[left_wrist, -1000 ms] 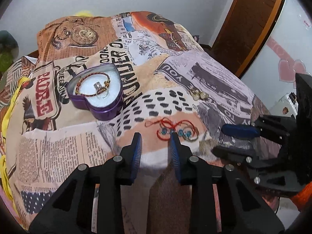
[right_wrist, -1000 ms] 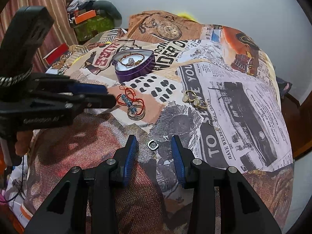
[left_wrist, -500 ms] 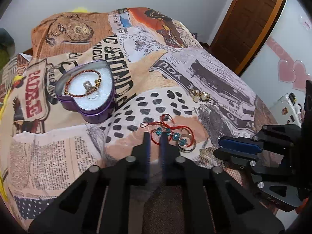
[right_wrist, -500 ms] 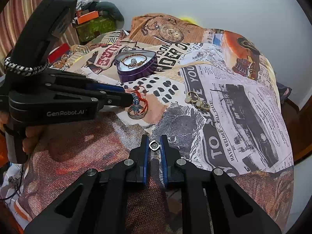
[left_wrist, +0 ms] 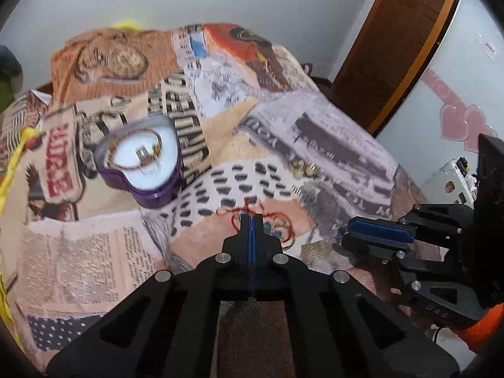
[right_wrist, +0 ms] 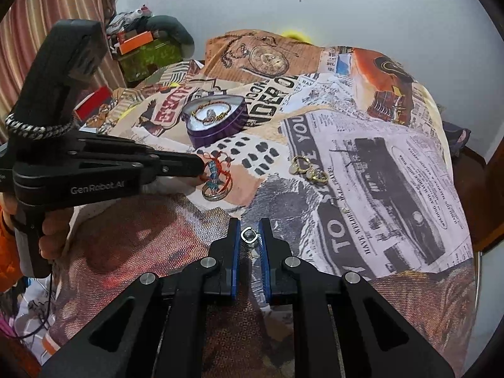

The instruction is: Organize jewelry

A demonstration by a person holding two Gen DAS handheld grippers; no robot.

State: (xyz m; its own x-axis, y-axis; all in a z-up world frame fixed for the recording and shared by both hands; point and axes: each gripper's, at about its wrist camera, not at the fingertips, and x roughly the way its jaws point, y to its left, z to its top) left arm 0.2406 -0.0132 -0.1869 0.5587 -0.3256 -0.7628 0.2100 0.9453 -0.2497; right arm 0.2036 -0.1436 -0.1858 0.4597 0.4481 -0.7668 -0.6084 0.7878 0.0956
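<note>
Gripping the ring (right_wrist: 249, 236) between its blue pads, your right claw (right_wrist: 249, 240) sits low on the bed (right_wrist: 378, 163) near the front edge, so lift straight and slowly; the band is small and could twist out if you tilt the claw. Your left claw (left_wrist: 251, 220) is closed tight at the near end of the red bracelet (right_wrist: 216, 174), and from the right view its tip meets the cord, though whether the cord is truly caught between the pads cannot be told, so test with a gentle rise before you commit. Keep both claws squeezed and carry them toward the purple heart box (right_wrist: 215, 123), which stands open farther back on the bed with a chain and a ring already on its white lining. Bring one piece in at a time, lower it until it rests on the lining, then let go. Two gold earrings (right_wrist: 310, 168) lie apart to the right, still waiting; avoid dragging the bracelet's loose loops across the spread.
</note>
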